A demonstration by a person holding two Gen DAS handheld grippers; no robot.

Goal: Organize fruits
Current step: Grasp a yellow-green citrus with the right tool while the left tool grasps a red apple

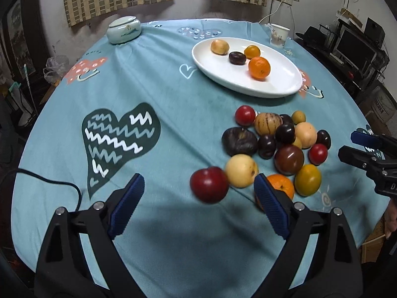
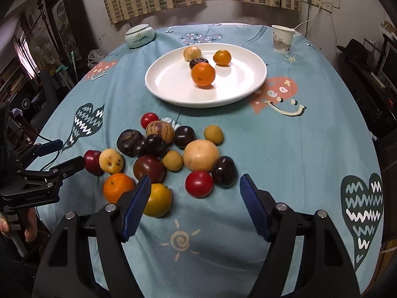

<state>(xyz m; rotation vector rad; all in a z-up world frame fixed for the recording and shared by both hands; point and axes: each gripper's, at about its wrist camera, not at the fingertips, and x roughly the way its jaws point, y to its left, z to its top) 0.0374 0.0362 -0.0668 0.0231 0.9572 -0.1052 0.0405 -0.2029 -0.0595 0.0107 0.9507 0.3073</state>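
Observation:
A pile of several small fruits (image 1: 275, 146) lies on the blue tablecloth, also in the right wrist view (image 2: 168, 156). A white oval plate (image 1: 280, 84) (image 2: 173, 84) behind it holds an orange (image 1: 259, 67) (image 2: 203, 74) and three smaller fruits. My left gripper (image 1: 198, 186) is open at the pile's left edge, with a dark red fruit (image 1: 209, 185) (image 2: 92, 161) between its fingers, untouched. My right gripper (image 2: 194, 186) is open in front of the pile, with a red fruit (image 2: 199, 183) just beyond its fingertips. It shows at the right edge of the left wrist view (image 1: 357, 146).
A lidded ceramic jar (image 1: 124, 29) (image 2: 139, 36) stands at the far left of the round table and a paper cup (image 1: 279, 34) (image 2: 282, 38) at the far right. A black cable (image 1: 49, 182) lies on the cloth at the left. Furniture surrounds the table.

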